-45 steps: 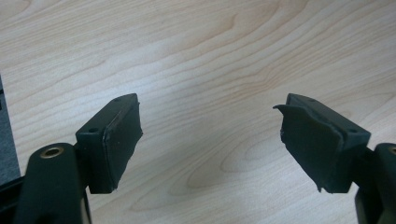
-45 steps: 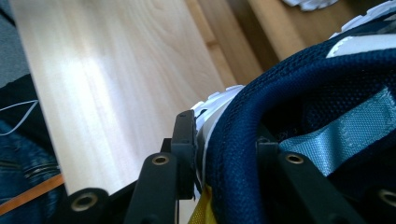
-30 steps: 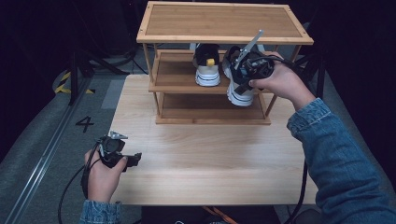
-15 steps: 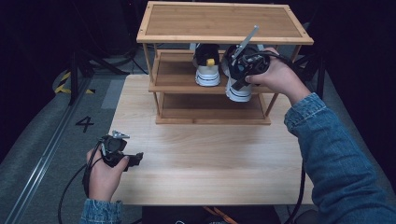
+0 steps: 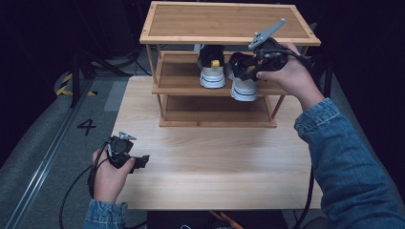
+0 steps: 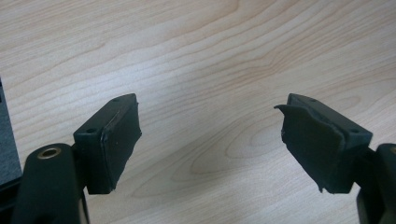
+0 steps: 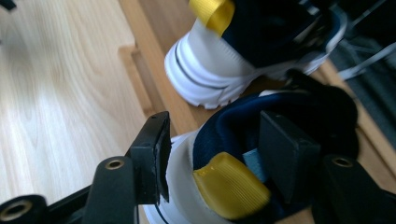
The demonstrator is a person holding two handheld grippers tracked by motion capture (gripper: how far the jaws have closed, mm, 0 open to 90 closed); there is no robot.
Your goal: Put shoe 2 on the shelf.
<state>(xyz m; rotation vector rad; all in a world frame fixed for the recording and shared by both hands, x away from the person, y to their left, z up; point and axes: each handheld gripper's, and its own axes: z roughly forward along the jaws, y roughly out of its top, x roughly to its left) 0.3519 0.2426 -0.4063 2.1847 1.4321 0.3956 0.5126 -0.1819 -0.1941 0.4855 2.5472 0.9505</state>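
Since the earlier frames, the right gripper [image 5: 244,71] has just been opening its jaws, and the right-hand sneaker [image 5: 242,82] now sits lower, flat on the middle shelf of the wooden rack [image 5: 229,38] in the upper centre of the high view. In the right gripper view, one jaw stands outside the white heel with a thin gap, the other inside the navy collar beside the yellow pull tab [image 7: 231,185]; the sneaker is between them, but the pads look eased off it rather than pressing. Its mate, the left-hand sneaker [image 5: 211,71], stands just beside it on the same shelf, heel toward the camera.

At the lower left of the high view, the left gripper [image 5: 138,162] rests where it was, low over the table [image 5: 215,162]. Its own view shows the two pads spread wide with bare wood grain between them.
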